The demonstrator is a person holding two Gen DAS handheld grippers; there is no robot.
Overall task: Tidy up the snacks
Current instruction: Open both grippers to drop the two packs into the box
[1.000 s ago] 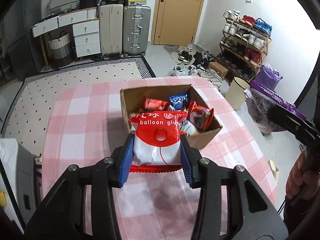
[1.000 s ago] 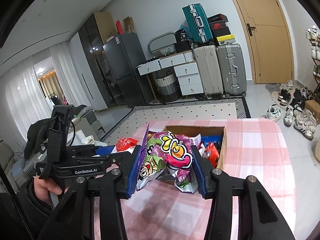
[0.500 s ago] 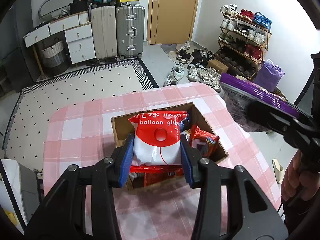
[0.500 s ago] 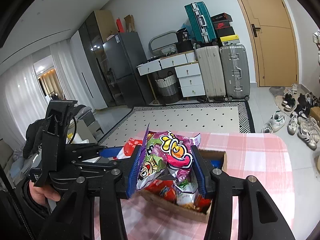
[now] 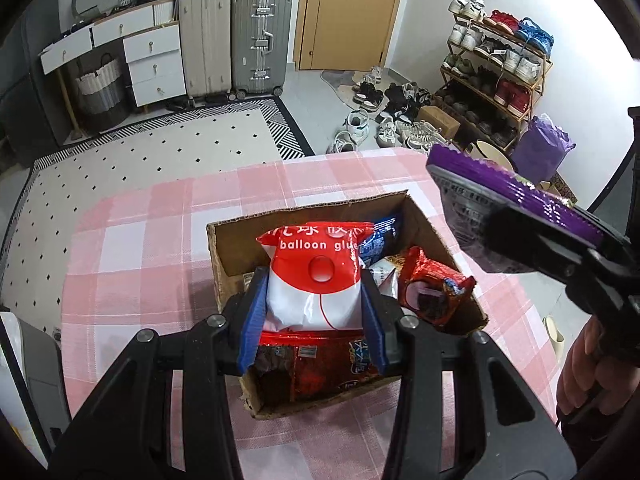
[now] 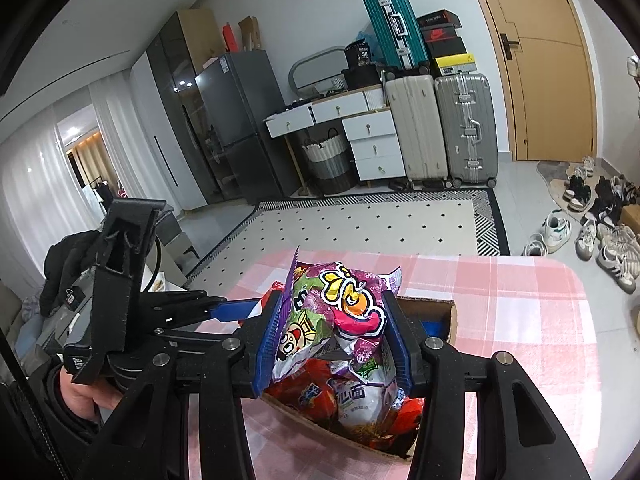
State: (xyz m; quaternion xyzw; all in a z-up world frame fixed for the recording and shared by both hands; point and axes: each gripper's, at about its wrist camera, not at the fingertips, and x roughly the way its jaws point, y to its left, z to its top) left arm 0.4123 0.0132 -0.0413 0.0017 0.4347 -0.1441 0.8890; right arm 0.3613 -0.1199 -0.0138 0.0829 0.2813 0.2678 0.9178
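My left gripper (image 5: 312, 300) is shut on a red and white packet marked "balloon glue" (image 5: 314, 280). It holds the packet above the open cardboard box (image 5: 236, 248) on the pink checked table (image 5: 152, 240). Inside the box lie a red snack packet (image 5: 432, 292), a blue one (image 5: 380, 236) and another red one (image 5: 320, 364). My right gripper (image 6: 332, 320) is shut on a purple cartoon snack bag (image 6: 340, 312), over the near part of the same box (image 6: 452, 316). In the left wrist view that purple bag (image 5: 516, 196) hangs above the box's right side.
Past the table lie a dotted rug (image 5: 140, 152), two upright suitcases (image 5: 236, 40), white drawers (image 5: 152, 60) and a woven basket (image 5: 100, 84). Loose shoes (image 5: 380, 120) and a shoe rack (image 5: 500, 68) stand to the right. A dark fridge (image 6: 240, 128) is at the left.
Both grippers have moved forward with their packets and now hang over the box. The box has come closer and lower in both views. Neither grip has changed.
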